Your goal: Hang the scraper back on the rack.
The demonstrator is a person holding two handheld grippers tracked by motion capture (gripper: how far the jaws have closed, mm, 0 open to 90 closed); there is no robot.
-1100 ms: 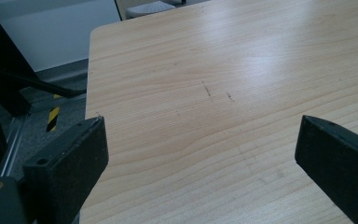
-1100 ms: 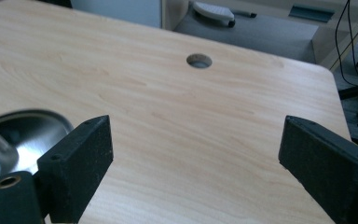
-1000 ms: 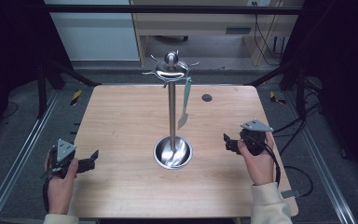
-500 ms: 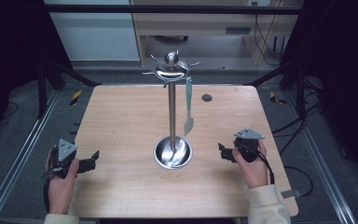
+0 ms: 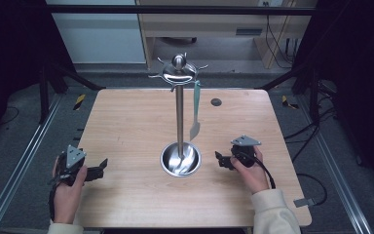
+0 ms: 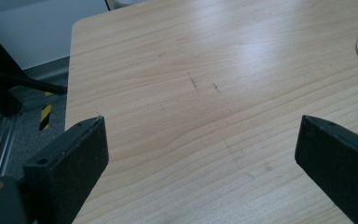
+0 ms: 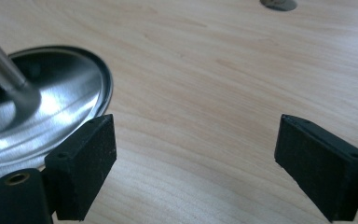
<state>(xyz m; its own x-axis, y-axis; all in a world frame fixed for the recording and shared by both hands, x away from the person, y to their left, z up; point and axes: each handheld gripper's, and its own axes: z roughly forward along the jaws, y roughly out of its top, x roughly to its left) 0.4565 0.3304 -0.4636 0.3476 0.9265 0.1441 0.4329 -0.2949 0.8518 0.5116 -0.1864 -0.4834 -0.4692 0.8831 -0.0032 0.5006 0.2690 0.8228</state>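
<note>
1. Centrally, stand (image 5: 179, 114): steel pole upright on the surface (image 5: 126, 122), round dished base (image 5: 180, 159), hooked crown at top. Base also seen in the right gripper view (image 7: 51, 107), with the pole's foot at its middle.
2. Spatula (image 5: 195, 111): teal handle, pale blade, hanging blade-down from a hook on the crown's right side, just beside the pole, its tip above the base and clear of the surface.
3. Left gripper (image 5: 99, 166): held in the left hand (image 5: 67, 187) at the near left corner of the surface, well apart from the stand. Jaws spread wide, nothing between them; bare wood shows between them in the left gripper view (image 6: 200, 154).
4. Right gripper (image 5: 220, 160): held in the right hand (image 5: 251, 170), low over the surface, near the base on its right side, jaws pointing toward it. Jaws spread wide and empty; bare wood between them in the right gripper view (image 7: 196, 154).
5. Grommet (image 5: 216, 102): dark round disc set in the surface, beyond the stand and to its right.
</note>
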